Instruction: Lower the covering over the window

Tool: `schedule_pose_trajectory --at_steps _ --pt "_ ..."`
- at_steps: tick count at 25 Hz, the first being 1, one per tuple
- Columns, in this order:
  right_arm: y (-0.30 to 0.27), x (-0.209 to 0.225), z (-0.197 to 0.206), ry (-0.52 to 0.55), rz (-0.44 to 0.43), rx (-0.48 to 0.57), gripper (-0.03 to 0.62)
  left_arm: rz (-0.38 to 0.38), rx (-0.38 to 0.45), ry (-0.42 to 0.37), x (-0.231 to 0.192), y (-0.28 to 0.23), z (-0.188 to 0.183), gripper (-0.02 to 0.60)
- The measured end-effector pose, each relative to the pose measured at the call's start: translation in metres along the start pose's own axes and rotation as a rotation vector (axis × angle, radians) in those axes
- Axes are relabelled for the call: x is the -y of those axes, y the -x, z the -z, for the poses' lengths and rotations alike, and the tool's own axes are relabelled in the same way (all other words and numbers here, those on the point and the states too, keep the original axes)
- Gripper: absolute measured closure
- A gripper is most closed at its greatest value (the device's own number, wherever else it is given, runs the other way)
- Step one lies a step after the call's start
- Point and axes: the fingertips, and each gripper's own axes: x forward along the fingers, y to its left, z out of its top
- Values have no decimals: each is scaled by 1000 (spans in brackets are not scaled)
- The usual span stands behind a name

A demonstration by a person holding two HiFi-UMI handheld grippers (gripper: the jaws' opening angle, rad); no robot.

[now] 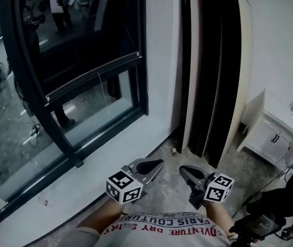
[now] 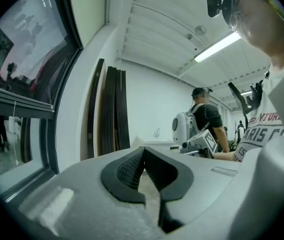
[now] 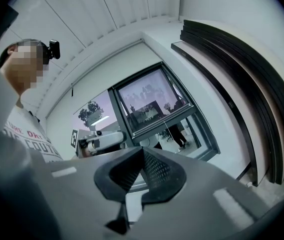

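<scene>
Head view shows the left gripper (image 1: pixel 158 164) and the right gripper (image 1: pixel 183 170) close before the person's shirt (image 1: pixel 167 231), both jaws closed on nothing. Farther, the covering's bar (image 1: pixel 92 75) crosses the window (image 1: pixel 28 133) midway, a thin cord (image 1: pixel 99 88) hanging from it.

Head view looks steeply down; both gripper views face level, apparently sharing the window (image 1: pixel 84 55).

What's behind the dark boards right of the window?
Only white wall shows beside the boards. They lean against it, and whatever is directly behind them is covered.
</scene>
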Motion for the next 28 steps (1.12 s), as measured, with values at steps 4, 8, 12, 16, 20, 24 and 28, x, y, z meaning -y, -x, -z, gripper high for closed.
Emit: schedule_pose_trajectory --at_steps 4,8,12,16,20,24,28 --pt "-16 46 -25 6 -5 -13 589 -23 31 26 -46 -41 -16 580" --pt "-31 80 -41 31 -19 -19 589 -39 49 15 -75 -67 -21 580" --pt "-56 110 -50 19 -33 -21 589 -54 46 40 -109 -80 -19 580" --pt "-78 126 -50 12 -44 -29 588 3 76 63 -127 -83 -24 580" --pt "-113 150 -59 27 -48 -53 589 -42 105 -32 -173 -92 -36 580" --pt "-159 180 -86 56 -40 -76 589 -54 90 -29 -232 -112 -48 580" --pt "-220 212 -118 79 -41 -69 588 -126 103 -13 -309 -124 -69 578"
